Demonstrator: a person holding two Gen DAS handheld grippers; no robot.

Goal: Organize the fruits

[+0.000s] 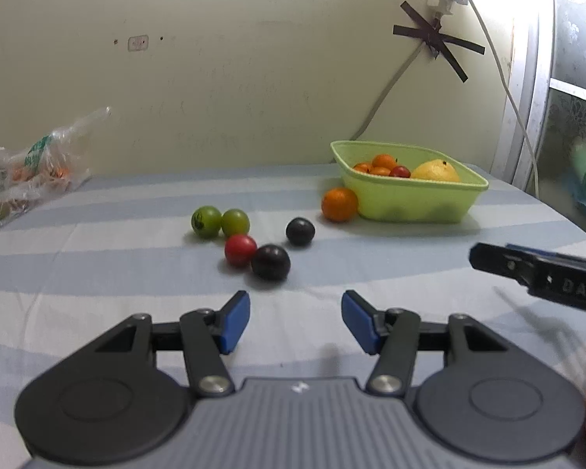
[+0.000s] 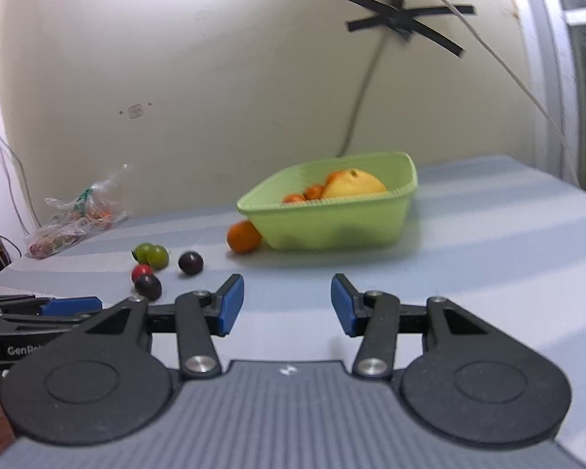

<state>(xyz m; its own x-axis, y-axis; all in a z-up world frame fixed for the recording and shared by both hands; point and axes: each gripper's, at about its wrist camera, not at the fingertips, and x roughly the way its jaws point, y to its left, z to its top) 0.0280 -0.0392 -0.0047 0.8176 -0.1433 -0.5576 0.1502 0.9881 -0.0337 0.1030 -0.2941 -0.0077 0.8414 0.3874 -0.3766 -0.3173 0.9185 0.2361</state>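
Lime-green plastic basket [image 1: 410, 199] sits toward the table's far right edge, holding a yellow citrus [image 1: 435, 170], small oranges [image 1: 384, 161] and a red tomato [image 1: 399, 171]; 1 orange [image 1: 339, 204] touches its outer wall. Mid-table lie 2 green fruits [image 1: 219, 222], a red one [image 1: 240, 250] and 2 dark plums [image 1: 285, 246]. Basket walls hide its lower contents. A crumpled plastic bag [image 1: 23, 174] rests at the far left edge. Left gripper [image 1: 295, 322] and right gripper [image 2: 287, 305] both hold their blue pads spread, gripping nothing.

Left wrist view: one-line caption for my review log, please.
Open left gripper faces six loose round fruits on a striped cloth, an orange one touching the light green plastic basket of fruit.
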